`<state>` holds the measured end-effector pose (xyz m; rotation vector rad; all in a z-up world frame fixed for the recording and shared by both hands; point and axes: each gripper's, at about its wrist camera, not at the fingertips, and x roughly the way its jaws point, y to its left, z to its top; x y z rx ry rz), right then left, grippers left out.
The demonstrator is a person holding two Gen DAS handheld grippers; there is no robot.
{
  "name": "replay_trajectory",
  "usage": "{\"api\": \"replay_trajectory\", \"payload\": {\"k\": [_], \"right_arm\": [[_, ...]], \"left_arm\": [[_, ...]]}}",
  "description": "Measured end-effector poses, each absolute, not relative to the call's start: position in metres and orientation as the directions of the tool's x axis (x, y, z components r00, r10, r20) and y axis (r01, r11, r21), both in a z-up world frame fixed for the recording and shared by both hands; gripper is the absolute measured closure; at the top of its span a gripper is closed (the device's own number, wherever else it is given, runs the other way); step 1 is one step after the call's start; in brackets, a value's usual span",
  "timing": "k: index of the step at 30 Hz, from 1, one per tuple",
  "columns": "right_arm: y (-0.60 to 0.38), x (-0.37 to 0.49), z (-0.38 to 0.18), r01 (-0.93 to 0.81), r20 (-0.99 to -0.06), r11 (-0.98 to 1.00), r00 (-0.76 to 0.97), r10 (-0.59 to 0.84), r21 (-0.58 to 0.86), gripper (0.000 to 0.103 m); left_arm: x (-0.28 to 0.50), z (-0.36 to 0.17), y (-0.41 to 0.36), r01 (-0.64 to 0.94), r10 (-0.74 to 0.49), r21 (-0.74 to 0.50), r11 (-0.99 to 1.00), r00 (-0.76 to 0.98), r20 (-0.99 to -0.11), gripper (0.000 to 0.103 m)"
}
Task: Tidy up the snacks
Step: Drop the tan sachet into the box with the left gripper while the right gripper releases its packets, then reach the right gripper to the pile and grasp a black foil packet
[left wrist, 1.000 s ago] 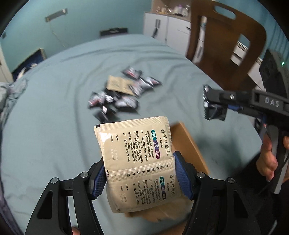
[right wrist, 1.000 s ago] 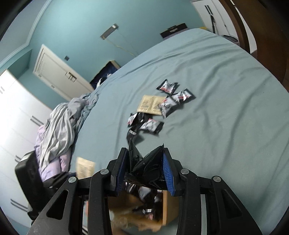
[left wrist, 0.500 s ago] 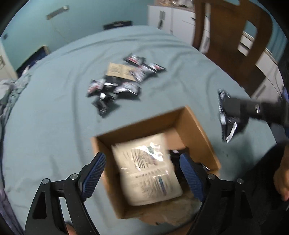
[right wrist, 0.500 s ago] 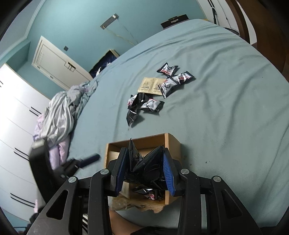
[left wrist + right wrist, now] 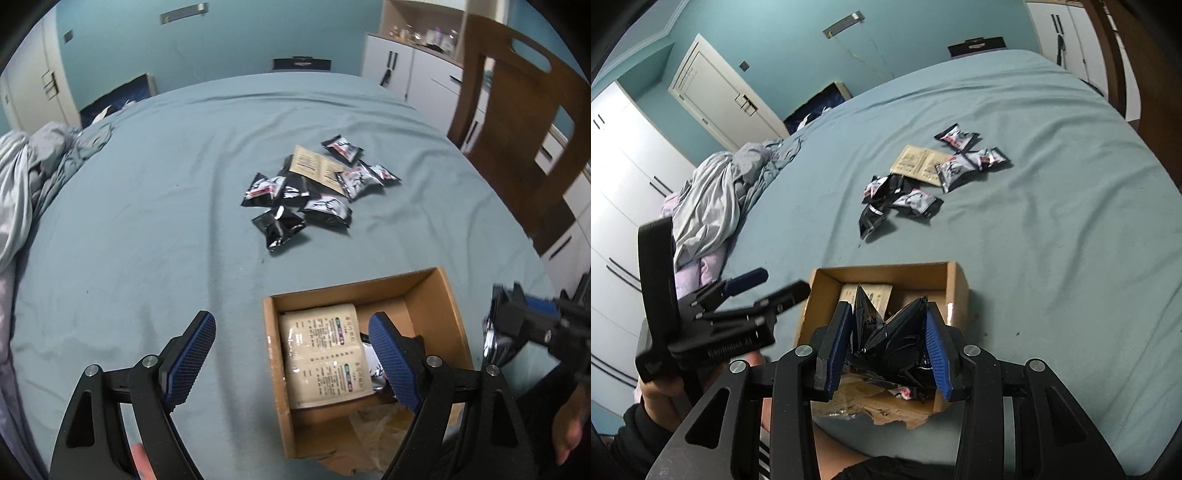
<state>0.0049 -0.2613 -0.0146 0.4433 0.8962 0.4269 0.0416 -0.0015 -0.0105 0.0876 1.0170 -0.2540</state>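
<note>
An open cardboard box (image 5: 432, 295) (image 5: 955, 284) sits on the teal cloth near me. A beige sachet (image 5: 325, 354) lies flat inside it, also seen in the right wrist view (image 5: 875, 295). My left gripper (image 5: 291, 347) is open and empty, just above the box's left side. My right gripper (image 5: 888, 339) is shut on a crumpled black snack packet (image 5: 890, 350) and holds it over the near part of the box; it appears at the right edge of the left wrist view (image 5: 517, 325). Several black packets (image 5: 314, 192) (image 5: 912, 184) and a beige sachet (image 5: 314, 170) lie further out.
A wooden chair (image 5: 517, 122) stands at the right. Crumpled grey clothes (image 5: 716, 199) lie at the left edge of the surface. White cabinets (image 5: 406, 66) stand at the back. Clear plastic wrap (image 5: 373, 428) sits at the box's torn near end.
My left gripper opened and let the beige sachet fall into the box, then shifted left. My right gripper carried the black packet down over the box.
</note>
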Motion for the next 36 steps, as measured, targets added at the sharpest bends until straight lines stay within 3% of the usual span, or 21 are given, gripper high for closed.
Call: {"api": "replay_trajectory", "payload": {"k": [8, 10, 12, 17, 29, 36], "right_arm": [[-0.260, 0.010, -0.017, -0.166, -0.624, 0.796, 0.537, 0.567, 0.582, 0.056], [-0.265, 0.011, -0.021, -0.120, -0.627, 0.798, 0.554, 0.548, 0.591, 0.030], [-0.272, 0.011, -0.024, -0.058, -0.640, 0.804, 0.572, 0.512, 0.591, 0.022], [-0.287, 0.016, -0.034, 0.041, -0.651, 0.762, 0.551, 0.522, 0.646, 0.022], [-0.308, 0.034, -0.015, 0.110, -0.707, 0.820, 0.578, 0.407, 0.562, 0.022], [-0.309, 0.062, -0.024, 0.128, -0.730, 0.814, 0.536, 0.423, 0.566, 0.022]], "left_arm": [[0.043, -0.012, -0.004, 0.250, -0.163, -0.040, 0.967, 0.492, -0.855, 0.017], [0.042, -0.011, -0.006, 0.257, -0.158, -0.029, 0.966, 0.497, -0.853, 0.017], [0.040, -0.011, -0.008, 0.263, -0.150, -0.015, 0.965, 0.503, -0.851, 0.017], [0.041, -0.013, -0.009, 0.264, -0.137, -0.002, 0.965, 0.496, -0.857, 0.017], [0.043, -0.016, -0.007, 0.254, -0.132, -0.007, 0.967, 0.479, -0.868, 0.017], [0.046, -0.014, -0.011, 0.258, -0.150, -0.027, 0.966, 0.470, -0.870, 0.017]]}}
